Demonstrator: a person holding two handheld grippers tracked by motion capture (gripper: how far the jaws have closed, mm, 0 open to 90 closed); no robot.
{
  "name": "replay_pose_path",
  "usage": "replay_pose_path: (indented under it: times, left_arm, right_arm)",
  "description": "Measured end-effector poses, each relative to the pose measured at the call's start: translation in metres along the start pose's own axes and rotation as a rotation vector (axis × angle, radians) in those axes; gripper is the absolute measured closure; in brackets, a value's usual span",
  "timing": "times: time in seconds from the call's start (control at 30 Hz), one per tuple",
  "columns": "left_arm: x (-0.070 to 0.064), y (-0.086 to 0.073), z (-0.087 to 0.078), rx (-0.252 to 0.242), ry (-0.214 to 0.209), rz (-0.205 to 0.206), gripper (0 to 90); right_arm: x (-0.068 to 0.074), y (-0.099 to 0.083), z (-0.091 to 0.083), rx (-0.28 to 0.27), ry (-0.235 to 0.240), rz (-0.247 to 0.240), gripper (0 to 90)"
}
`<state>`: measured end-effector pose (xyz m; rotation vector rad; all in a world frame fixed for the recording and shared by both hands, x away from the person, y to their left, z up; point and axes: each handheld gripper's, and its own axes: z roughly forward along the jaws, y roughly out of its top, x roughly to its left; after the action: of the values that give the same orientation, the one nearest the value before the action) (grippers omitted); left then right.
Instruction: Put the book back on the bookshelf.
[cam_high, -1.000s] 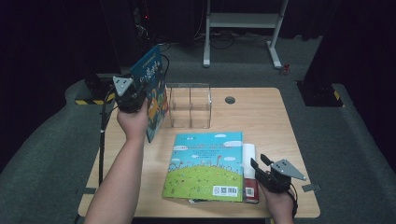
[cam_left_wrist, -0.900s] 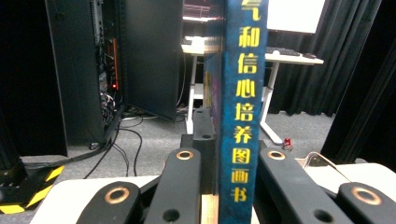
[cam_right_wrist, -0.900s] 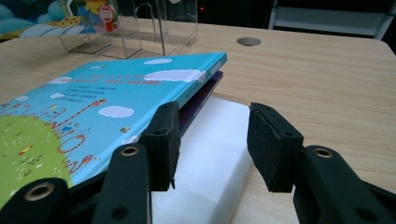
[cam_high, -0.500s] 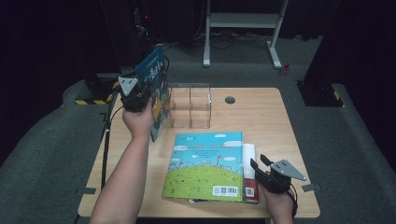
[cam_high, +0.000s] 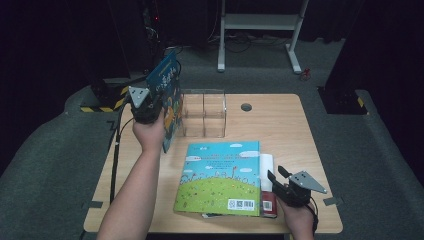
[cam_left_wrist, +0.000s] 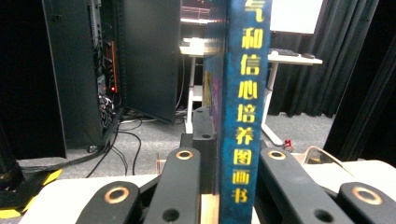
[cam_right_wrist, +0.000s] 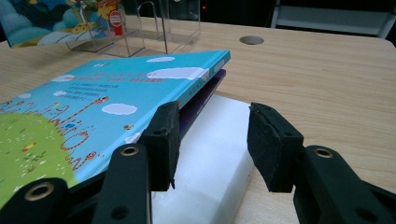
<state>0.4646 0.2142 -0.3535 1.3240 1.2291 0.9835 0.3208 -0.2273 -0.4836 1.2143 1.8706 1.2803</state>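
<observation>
While our left tool (cam_high: 150, 107) is clenched on a blue book (cam_high: 167, 95), we hold that book upright and lifted off the bench (cam_high: 280, 125), just left of the clear plastic stand (cam_high: 203, 114). From the left gripper view, the book's spine (cam_left_wrist: 245, 107) with yellow characters rises between the two black jaws, which press it from both sides. Taking the stand as our landmark, a stack of books lies flat on the bench in front of it, toward us: the top book (cam_high: 222, 177) shows a green hill and blue sky on its cover, and a white book (cam_right_wrist: 210, 158) pokes out from underneath on the right. Our right tool (cam_high: 282, 187) sits at the near right corner of that stack, its jaws spread apart over the white book and gripping nothing.
</observation>
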Motion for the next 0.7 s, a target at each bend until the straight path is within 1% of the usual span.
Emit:
replay_pose_path:
  times: [0.3, 0.37, 0.6, 0.7]
  left_arm:
    - [-0.005, -0.016, -0.025, 0.037, -0.002, 0.014, 82.1]
    - [-0.005, -0.019, -0.030, 0.045, -0.001, 0.018, 81.9]
    - [-0.001, -0.027, -0.042, 0.061, -0.012, 0.004, 81.3]
    - [0.001, -0.027, -0.045, 0.079, -0.026, -0.007, 80.6]
  right_arm:
    - [0.002, 0.000, 0.000, 0.005, 0.001, 0.007, 53.9]
    - [0.002, 0.000, 0.001, 0.007, 0.004, -0.001, 53.9]
    - [0.003, 0.000, 0.002, 0.008, 0.008, -0.006, 53.8]
    - [0.003, -0.001, 0.002, 0.009, 0.006, -0.007, 53.8]
